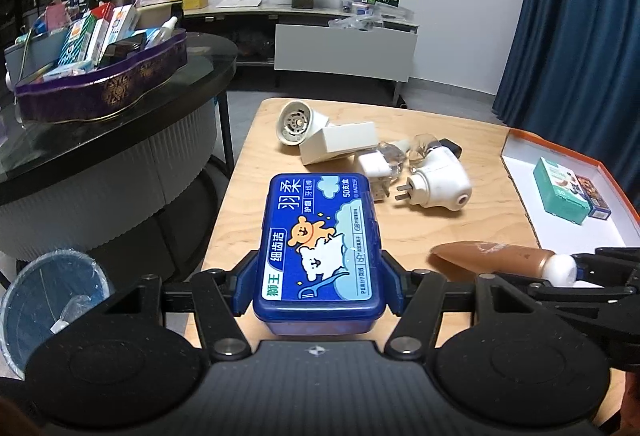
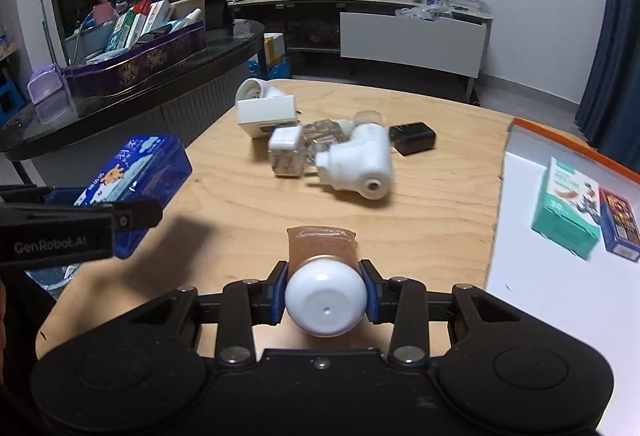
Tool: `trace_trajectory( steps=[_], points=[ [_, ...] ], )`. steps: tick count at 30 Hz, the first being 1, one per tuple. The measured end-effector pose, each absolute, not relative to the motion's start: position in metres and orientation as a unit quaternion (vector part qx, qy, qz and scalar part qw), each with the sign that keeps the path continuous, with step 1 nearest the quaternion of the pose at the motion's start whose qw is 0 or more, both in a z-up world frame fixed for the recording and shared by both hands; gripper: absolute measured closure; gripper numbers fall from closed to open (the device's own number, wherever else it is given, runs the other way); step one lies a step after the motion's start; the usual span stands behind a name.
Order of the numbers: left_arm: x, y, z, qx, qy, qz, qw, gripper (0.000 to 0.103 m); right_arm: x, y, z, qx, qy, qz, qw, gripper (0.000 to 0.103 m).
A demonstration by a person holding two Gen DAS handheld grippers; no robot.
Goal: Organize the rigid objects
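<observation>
The orange-rimmed tray (image 2: 516, 268) at the right edge of the wooden table (image 2: 420, 203) serves as the landmark, since it looks like the place where sorted items go: a teal box (image 2: 566, 207) and a darker small box (image 2: 618, 224) already lie inside it, side by side

The right gripper (image 2: 325, 290) is clamped on the brown tube (image 2: 322, 248) at its white cap end, the blue pads pressing the neck on both sides, with the tube's flat tail pointing away over the table. It hangs just left of the tray, probably so that it can be carried across the rim

The left gripper (image 1: 316, 286) is closed around the blue floss-pick box (image 1: 320, 248), gripping its long sides near the near end so the lid stays level and label-up. This box is farther left of the tray than the tube, and seems raised off the table

Left of the tray, toward the middle of the table, a loose cluster waits unsorted: a white plug-in device (image 2: 354, 165), a white charger cube (image 2: 285, 151), a white box (image 2: 265, 113), and a black adapter (image 2: 413, 137) nearest the tray. Both grips sit at the narrow, firm parts of rigid items, which I judge gives a secure hold for the transfer
</observation>
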State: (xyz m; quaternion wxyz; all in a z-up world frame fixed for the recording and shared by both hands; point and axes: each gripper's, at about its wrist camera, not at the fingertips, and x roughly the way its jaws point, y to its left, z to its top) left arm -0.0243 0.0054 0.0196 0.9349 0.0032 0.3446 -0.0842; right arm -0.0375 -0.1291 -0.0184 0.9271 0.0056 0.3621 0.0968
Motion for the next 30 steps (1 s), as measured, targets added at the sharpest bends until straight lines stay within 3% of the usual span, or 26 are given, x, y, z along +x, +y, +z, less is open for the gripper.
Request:
trace_trajectory(
  steps=[6, 9, 11, 13, 14, 30],
  points=[
    [-0.024, 0.002, 0.015, 0.007, 0.353, -0.092, 0.931, 0.041, -0.034, -0.131, -0.042, 0.002, 0.406, 0.102, 0.908, 0.056],
    [-0.024, 0.001, 0.014, 0.006, 0.356, -0.093, 0.93, 0.041, -0.03, -0.122, -0.047, -0.02, 0.407, 0.099, 0.908, 0.051],
    [-0.024, 0.001, 0.013, 0.007, 0.358, -0.093, 0.929, 0.041, -0.024, -0.12, -0.048, -0.019, 0.406, 0.101, 0.908, 0.042],
    [-0.025, -0.001, 0.012, 0.009, 0.358, -0.093, 0.929, 0.041, -0.017, -0.121, -0.049, -0.007, 0.407, 0.103, 0.908, 0.04],
    [-0.026, -0.002, 0.012, 0.01, 0.358, -0.093, 0.929, 0.041, -0.015, -0.121, -0.049, -0.006, 0.405, 0.102, 0.909, 0.052],
    [-0.023, -0.043, 0.04, 0.009, 0.331, -0.145, 0.932, 0.041, -0.041, -0.178, 0.018, 0.056, 0.305, 0.038, 0.95, 0.054]
  ],
)
